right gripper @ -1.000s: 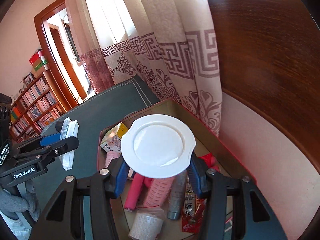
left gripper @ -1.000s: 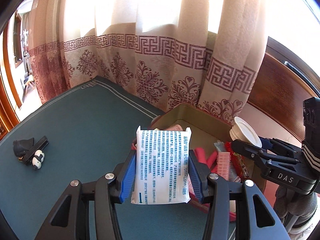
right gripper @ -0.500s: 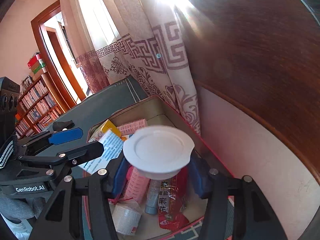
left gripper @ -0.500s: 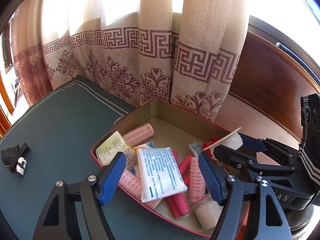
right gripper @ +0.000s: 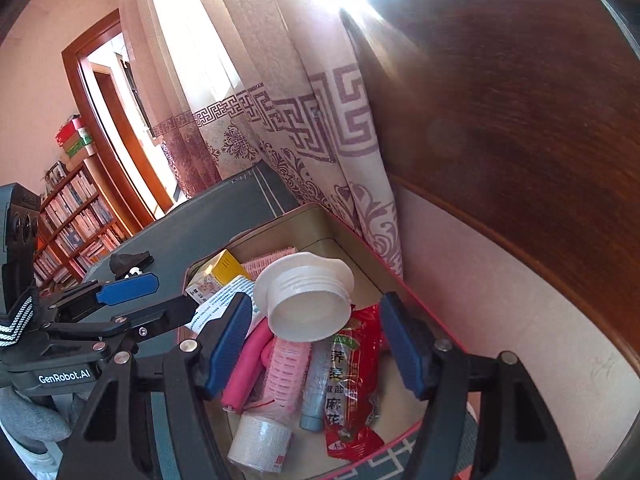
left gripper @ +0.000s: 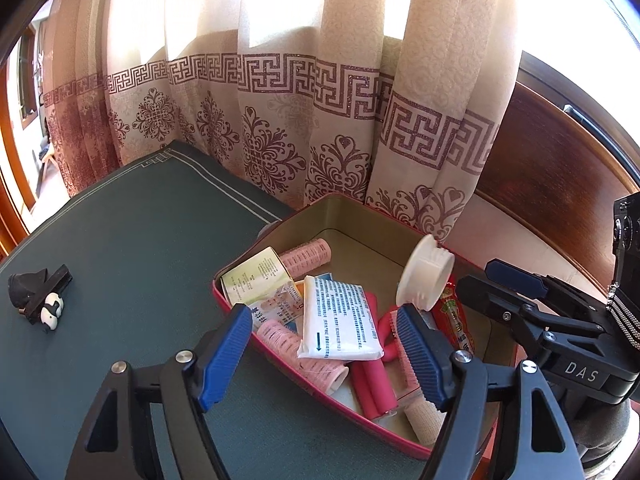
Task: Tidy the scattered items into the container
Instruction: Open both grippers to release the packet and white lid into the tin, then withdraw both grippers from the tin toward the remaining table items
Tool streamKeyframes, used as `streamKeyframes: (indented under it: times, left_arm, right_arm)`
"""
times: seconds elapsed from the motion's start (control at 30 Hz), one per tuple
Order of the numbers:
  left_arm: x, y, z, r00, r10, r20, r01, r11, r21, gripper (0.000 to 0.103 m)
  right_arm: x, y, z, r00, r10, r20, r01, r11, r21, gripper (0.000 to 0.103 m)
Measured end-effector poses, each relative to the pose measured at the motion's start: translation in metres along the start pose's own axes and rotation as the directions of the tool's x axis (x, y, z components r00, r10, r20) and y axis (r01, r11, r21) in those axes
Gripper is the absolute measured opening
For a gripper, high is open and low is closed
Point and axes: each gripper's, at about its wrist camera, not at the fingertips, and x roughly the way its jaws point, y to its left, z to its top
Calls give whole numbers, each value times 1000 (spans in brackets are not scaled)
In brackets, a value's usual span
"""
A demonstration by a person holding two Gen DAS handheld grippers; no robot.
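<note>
Both grippers, left (left gripper: 324, 344) and right (right gripper: 316, 340), hang over the tin (left gripper: 280, 222) with jaws wide and empty. The packet (left gripper: 340, 320) and lid (right gripper: 304, 300) lie inside on the rollers. A black clip (left gripper: 38, 294) remains near the table's (left gripper: 140, 240) left edge.

Container (left gripper: 256, 254): on the table (left gripper: 132, 240), at its far right corner, against the curtain (left gripper: 280, 128).
Packet (left gripper: 340, 320): in the container, lying on top of the hair rollers (left gripper: 304, 254) and beside the box (left gripper: 256, 280).
Lid (right gripper: 304, 300): tilted, over the container's contents, above the snack bag (right gripper: 352, 376) and tube (right gripper: 316, 384).
Tape roll (right gripper: 260, 440): in the container's near corner.
Clip (left gripper: 38, 296): on the table, well left of the container.
Bookshelf (right gripper: 72, 224): far left, behind the table.
</note>
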Motion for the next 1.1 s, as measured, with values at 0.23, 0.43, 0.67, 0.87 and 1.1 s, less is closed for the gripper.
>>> streamKeyframes:
  times: [0.23,0.43,0.67,0.87,1.1]
  left_arm:
    - [-9,13,-9,1000,7,9,-7,1000,-24,76]
    - [-22,22,-17,996,77,46,-77,997,-20,76]
    - [-35,38,-27,993,102,61,-100,994,-45,76]
    - [-46,51,-35,991,106,76,-101,993,-67,76]
    - [-58,68,-43,989,118,88,-110,989,-96,76]
  right_arm:
    - [3,14,-1,1000,0,-9,0,1000,-18,71]
    - [3,30,-3,1000,1,-12,-1,999,-42,73]
    - [6,51,-8,1000,4,-30,-7,997,-79,75]
    - [5,68,-11,999,9,-37,-13,994,-108,75]
    - [10,93,-14,998,20,-52,-27,989,-148,76]
